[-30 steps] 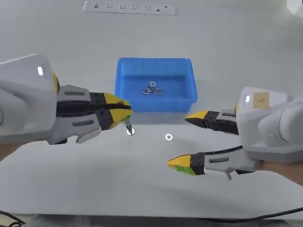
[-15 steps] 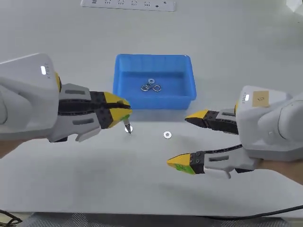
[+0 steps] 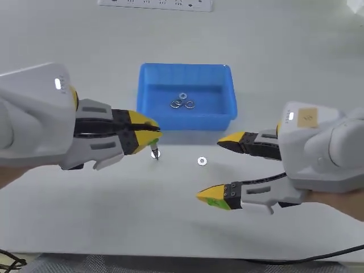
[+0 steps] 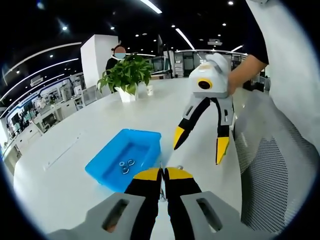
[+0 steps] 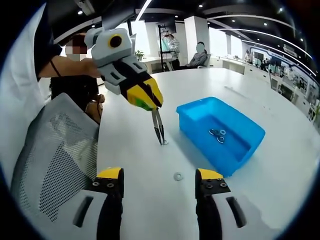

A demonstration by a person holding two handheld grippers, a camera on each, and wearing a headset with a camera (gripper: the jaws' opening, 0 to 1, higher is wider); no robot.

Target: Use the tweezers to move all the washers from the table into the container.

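My left gripper (image 3: 154, 132) is shut on thin metal tweezers (image 3: 153, 149) that point down at the white table. Their tips touch a small washer (image 3: 156, 154); I cannot tell whether it is pinched. In the right gripper view the tweezers (image 5: 158, 125) hang from the left gripper (image 5: 147, 100). A second washer (image 3: 202, 161) lies loose to the right, between the spread jaws of my open right gripper (image 3: 211, 169). The blue container (image 3: 230, 108) stands just beyond and holds several washers (image 3: 182, 103).
A white power strip (image 3: 154, 4) lies at the table's far edge. A mesh chair back (image 5: 55, 165) stands at the near side of the table. A potted plant (image 4: 125, 75) sits far off on the table, with people in the room behind.
The head view has shifted slightly. The tweezers' tips stay at the same washer. My right gripper has edged a little to the left, still open.
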